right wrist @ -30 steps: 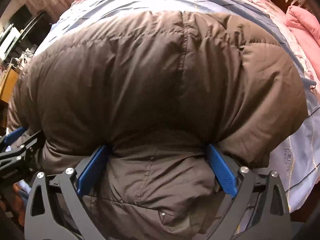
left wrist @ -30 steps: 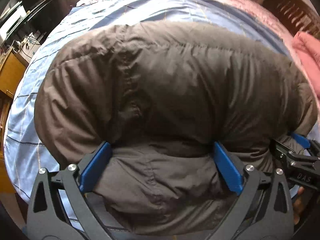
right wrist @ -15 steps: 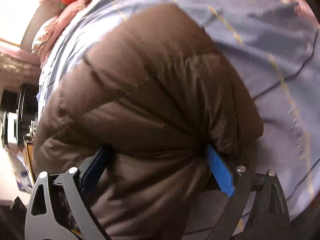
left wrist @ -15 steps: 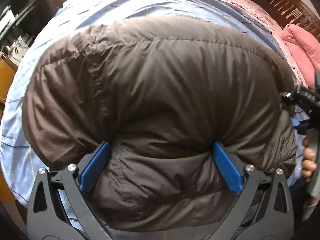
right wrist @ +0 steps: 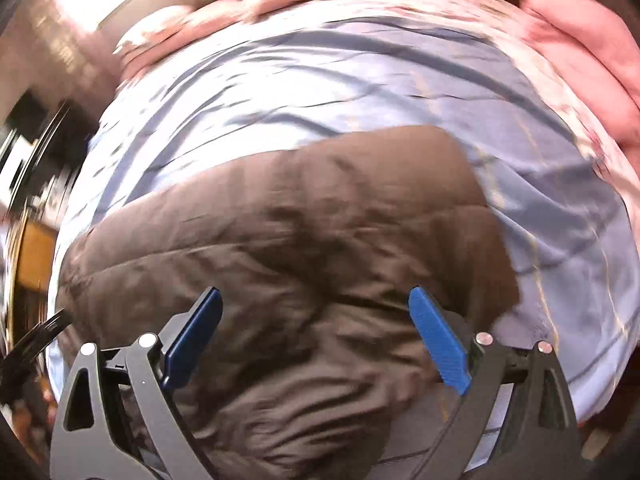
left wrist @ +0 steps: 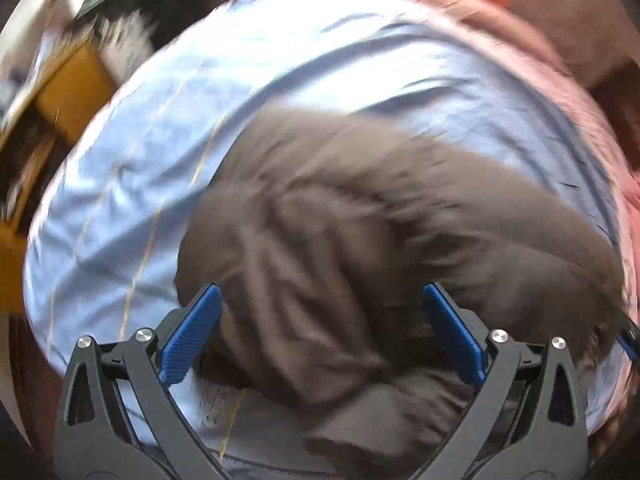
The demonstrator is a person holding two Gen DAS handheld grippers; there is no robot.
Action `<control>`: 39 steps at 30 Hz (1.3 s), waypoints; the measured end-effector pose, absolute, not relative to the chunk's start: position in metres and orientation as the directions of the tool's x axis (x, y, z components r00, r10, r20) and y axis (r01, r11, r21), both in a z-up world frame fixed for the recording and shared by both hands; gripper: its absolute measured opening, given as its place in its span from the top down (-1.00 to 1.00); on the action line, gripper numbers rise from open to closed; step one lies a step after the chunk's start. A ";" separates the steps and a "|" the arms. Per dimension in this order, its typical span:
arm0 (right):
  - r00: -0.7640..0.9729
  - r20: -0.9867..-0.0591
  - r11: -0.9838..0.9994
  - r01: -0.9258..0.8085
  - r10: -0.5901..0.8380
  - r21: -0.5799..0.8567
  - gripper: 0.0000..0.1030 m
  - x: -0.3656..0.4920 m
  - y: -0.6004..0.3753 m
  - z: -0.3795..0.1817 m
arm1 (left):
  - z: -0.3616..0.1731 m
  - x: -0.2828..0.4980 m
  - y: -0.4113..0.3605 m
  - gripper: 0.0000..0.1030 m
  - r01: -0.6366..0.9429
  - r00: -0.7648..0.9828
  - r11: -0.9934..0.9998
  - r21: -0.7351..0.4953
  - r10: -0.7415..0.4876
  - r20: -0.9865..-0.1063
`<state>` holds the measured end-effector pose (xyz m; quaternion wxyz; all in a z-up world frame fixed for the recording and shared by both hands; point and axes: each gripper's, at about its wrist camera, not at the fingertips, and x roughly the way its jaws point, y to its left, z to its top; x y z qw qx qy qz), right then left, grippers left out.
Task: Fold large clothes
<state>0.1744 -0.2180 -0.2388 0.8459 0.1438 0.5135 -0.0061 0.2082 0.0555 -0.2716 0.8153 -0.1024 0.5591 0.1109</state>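
Both tongs are spread wide over the brown padded jacket (left wrist: 360,240), which lies bunched on the blue bed sheet (left wrist: 140,152). The left tongs (left wrist: 322,320) straddle its near fold, jaws apart, clamping nothing. The right tongs (right wrist: 314,324) point down likewise, blue pads (right wrist: 438,344) clear of the fabric. Both views are motion-blurred.

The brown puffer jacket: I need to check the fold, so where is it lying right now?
In both wrist views the brown puffer jacket lies bunched on the blue bedsheet, between each gripper's blue pads, with pink bedding beyond.
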 end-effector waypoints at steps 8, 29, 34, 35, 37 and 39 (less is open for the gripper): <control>0.370 -0.915 0.973 0.097 0.161 0.210 -0.85 0.176 -0.170 -0.277 | -0.309 0.198 0.061 -0.96 -0.299 0.232 0.954 0.013 0.085 -0.969; 0.634 -0.773 0.980 0.142 0.018 0.139 -0.97 0.072 -0.187 -0.100 | -0.079 0.072 -0.047 -0.96 0.084 0.692 0.996 -0.030 -0.080 -0.717; 0.659 -0.751 0.987 0.089 0.040 0.131 -0.97 0.051 -0.167 -0.082 | -0.069 0.056 -0.053 -0.96 0.071 0.702 0.997 0.001 -0.049 -0.710; 0.660 -0.750 0.988 0.084 0.045 0.133 -0.97 0.049 -0.163 -0.081 | -0.067 0.054 -0.052 -0.96 0.066 0.705 0.998 0.006 -0.042 -0.708; 0.656 -0.753 0.988 0.078 0.053 0.137 -0.97 0.047 -0.160 -0.082 | -0.065 0.051 -0.051 -0.96 0.056 0.704 0.998 0.009 -0.033 -0.709; 0.654 -0.753 0.987 0.072 0.064 0.147 -0.97 0.045 -0.157 -0.082 | -0.062 0.047 -0.047 -0.96 0.053 0.701 0.999 0.001 -0.037 -0.712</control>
